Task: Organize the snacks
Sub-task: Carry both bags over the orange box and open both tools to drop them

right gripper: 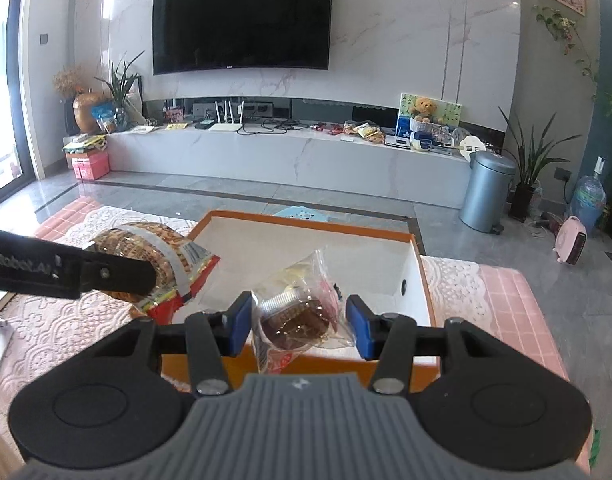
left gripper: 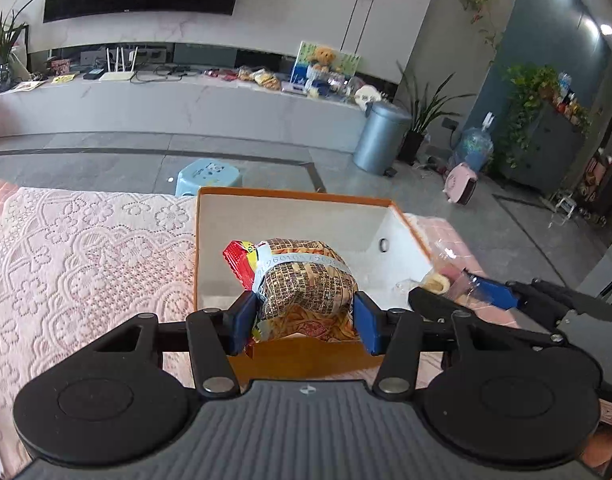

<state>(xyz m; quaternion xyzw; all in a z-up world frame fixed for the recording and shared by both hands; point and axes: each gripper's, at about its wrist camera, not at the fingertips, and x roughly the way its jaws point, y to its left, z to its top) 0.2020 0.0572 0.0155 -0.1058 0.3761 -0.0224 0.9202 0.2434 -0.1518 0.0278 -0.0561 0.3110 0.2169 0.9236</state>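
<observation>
We grip a noodle packet (left gripper: 306, 284) in our left gripper (left gripper: 304, 318) and a clear-wrapped cake (right gripper: 296, 320) in our right gripper (right gripper: 298, 330), both above the orange box (right gripper: 420, 268) on the lace-covered surface (left gripper: 86, 248); our grippers crowd each other.

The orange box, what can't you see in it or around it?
- Box floor: left wrist view, partly hidden by the snack bag.
- Print on the bag: blurred.
- Cake packet: label too small, right wrist view.
- Box front wall: hidden behind the left gripper and right gripper.

television (right gripper: 242, 18) wall-mounted | trash can (right gripper: 488, 192) on floor | teddy bear (right gripper: 423, 107) on console | blue stool (left gripper: 208, 176)
</observation>
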